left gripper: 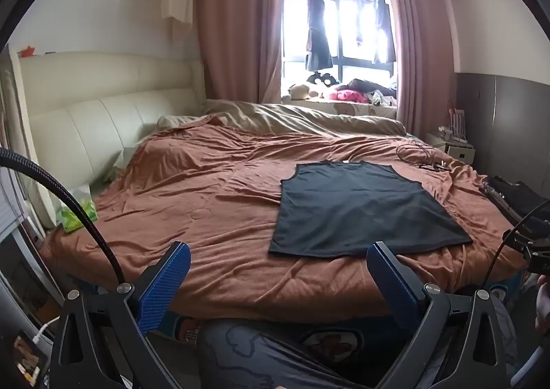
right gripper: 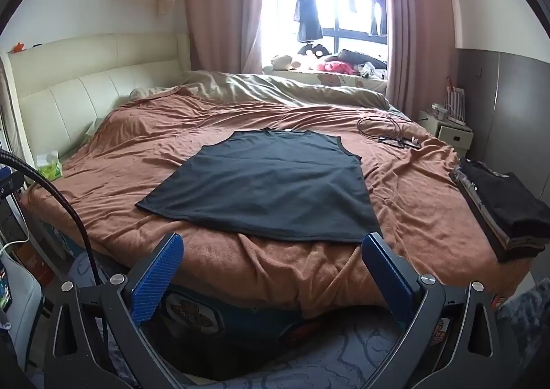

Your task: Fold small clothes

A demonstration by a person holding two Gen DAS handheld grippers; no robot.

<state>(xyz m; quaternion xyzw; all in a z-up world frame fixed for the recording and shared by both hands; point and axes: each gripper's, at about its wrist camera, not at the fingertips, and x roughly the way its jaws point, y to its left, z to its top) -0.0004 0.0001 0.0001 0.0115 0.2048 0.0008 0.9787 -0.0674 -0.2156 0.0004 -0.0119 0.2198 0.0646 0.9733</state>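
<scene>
In the left wrist view, a green tissue pack (left gripper: pixel 77 208) sits at the left edge of the frame, beside the cream headboard (left gripper: pixel 103 114). A black hose (left gripper: pixel 68 196) curves down from the left edge toward the bottom. The left gripper (left gripper: pixel 278 265) fills the bottom of the frame with its blue fingers (left gripper: pixel 165 289) wide apart — nothing is between them. It hangs over the near edge of the bed, not touching the cloth. The brown blanket (left gripper: pixel 206 189) covers the middle of the picture. On it, right of the middle, lies the black vest (left gripper: pixel 357 206), spread flat with its neck pointing toward the window (left gripper: pixel 337 31). A tangle of wires (left gripper: pixel 419 155) lies on the blanket just past the vest, to the upper right.

In the right wrist view, the tissue pack (right gripper: pixel 50 167) shows again at the left edge. The right gripper (right gripper: pixel 271 251) is at the bottom, its fingers (right gripper: pixel 156 280) also far apart and holding nothing. The vest (right gripper: pixel 268 186) lies flat in the middle of the frame, and its bottom hem is near the tip of the right-hand finger — I cannot tell if they touch. The wires (right gripper: pixel 388 131) are in the upper right. A stack of folded dark clothes (right gripper: pixel 502 213) sits at the right edge of the blanket (right gripper: pixel 137 134), well apart from the vest.
</scene>
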